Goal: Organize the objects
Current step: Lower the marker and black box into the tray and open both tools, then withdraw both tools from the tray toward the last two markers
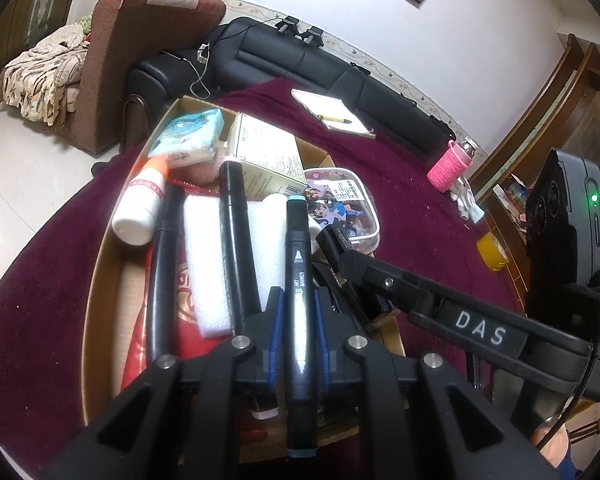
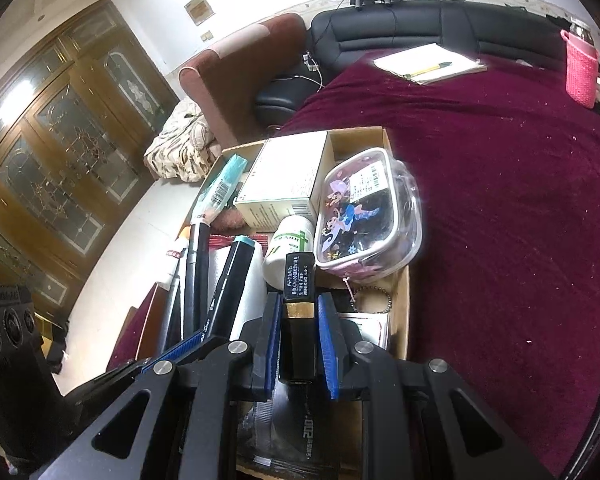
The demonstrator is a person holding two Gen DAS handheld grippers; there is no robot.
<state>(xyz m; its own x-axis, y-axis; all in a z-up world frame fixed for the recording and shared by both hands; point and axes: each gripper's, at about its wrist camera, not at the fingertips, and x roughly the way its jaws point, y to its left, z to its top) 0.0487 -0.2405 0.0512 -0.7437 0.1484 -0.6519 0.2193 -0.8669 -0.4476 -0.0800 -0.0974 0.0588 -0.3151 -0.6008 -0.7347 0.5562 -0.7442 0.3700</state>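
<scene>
A: What does the left gripper (image 1: 296, 336) have?

B: Its blue pads are clamped on a black art marker with a teal cap (image 1: 299, 280), held lengthwise over the shallow brown cardboard box (image 1: 100, 280) on the bench with the maroon cloth (image 1: 420, 208).

A: And the right gripper (image 2: 299, 344)?

B: Closed narrowly on a small black rectangular tube with a gold band (image 2: 298, 312), also above the box.

A: What crowds the box beneath them?

B: Plenty. In the left wrist view two long black marker pens (image 1: 236, 240) lie side by side across a white foam sheet (image 1: 208, 264), with a white bottle with an orange top (image 1: 142, 204) at the left edge. Farther back sit a pale green carton (image 1: 268, 156) and a teal tissue pack (image 1: 192, 128).

A: Anything on the right side?

B: A clear plastic pouch with cartoon figures (image 2: 366, 216) rests against the carton, partly over the box's right wall. A white bottle with green print (image 2: 288, 252) lies just in front of the tube's tip, touching the pouch.

A: Outside the box?

B: A notepad with a yellow pen (image 2: 430, 66) lies well apart at the far edge of the bench, near a pink knitted bottle cover (image 2: 580, 68). A roll of yellow tape (image 1: 492, 252) sits to the right.
</scene>
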